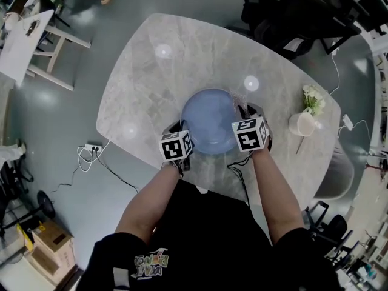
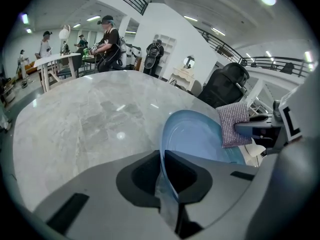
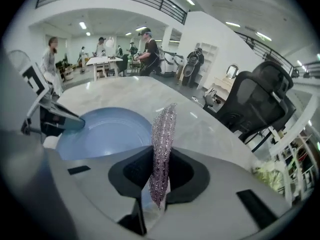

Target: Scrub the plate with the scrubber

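Grey marble table [image 1: 151, 71], blue plate [image 1: 209, 120] at near edge. Left gripper [image 2: 162, 171] clamped on plate's left rim; right gripper [image 3: 159, 176] clamped on purple scrubber [image 3: 162, 139].

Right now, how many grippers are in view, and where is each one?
2. The left gripper clamps the near-left rim of the blue plate; the right gripper holds the scrubber by its right edge. None appears hidden.

plate [image 1: 209, 120] — pale blue, rim gripped | scrubber [image 3: 162, 144] — purple, held edge-up

Plate [image 1: 209, 120] on table [image 1: 151, 71], vase [image 1: 303, 123] well to its right
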Motion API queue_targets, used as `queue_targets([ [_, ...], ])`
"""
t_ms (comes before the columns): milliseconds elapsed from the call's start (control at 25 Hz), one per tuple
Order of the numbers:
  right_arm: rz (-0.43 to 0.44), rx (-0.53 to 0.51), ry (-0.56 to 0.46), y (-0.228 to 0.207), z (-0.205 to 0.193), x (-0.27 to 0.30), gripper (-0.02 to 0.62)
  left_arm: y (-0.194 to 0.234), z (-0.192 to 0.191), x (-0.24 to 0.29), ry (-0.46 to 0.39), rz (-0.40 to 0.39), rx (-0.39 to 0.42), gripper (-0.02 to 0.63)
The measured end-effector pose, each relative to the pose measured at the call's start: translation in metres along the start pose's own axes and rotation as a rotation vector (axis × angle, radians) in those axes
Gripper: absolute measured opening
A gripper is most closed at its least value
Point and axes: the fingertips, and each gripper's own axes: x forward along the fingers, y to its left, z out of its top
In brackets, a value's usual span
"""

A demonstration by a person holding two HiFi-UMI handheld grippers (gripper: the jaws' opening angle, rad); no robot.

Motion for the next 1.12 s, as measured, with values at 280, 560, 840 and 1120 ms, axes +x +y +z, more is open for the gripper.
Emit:
queue_targets([
  [280,0.209,0.182,0.012,0.051,-0.006,-0.007,0.075,0.000,-0.001,-0.001,-0.009,0.006,-0.019,0.040],
  [560,0.383,0.174,0.048,0.118,-0.005,-0.012,0.075,0.000,-0.002,-0.001,-0.013,0.011,-0.035,0.040],
  [840,0.429,0.058,0.123,0.151,-0.016,-0.005,0.075,0.000,-0.001,0.000,-0.022,0.014,-0.048,0.038],
  [1120,0.319,-0.222,0.164,0.135,-0.033,-0.002,0.075,0.001,-0.001,0.000,-0.023,0.013,-0.046,0.038],
])
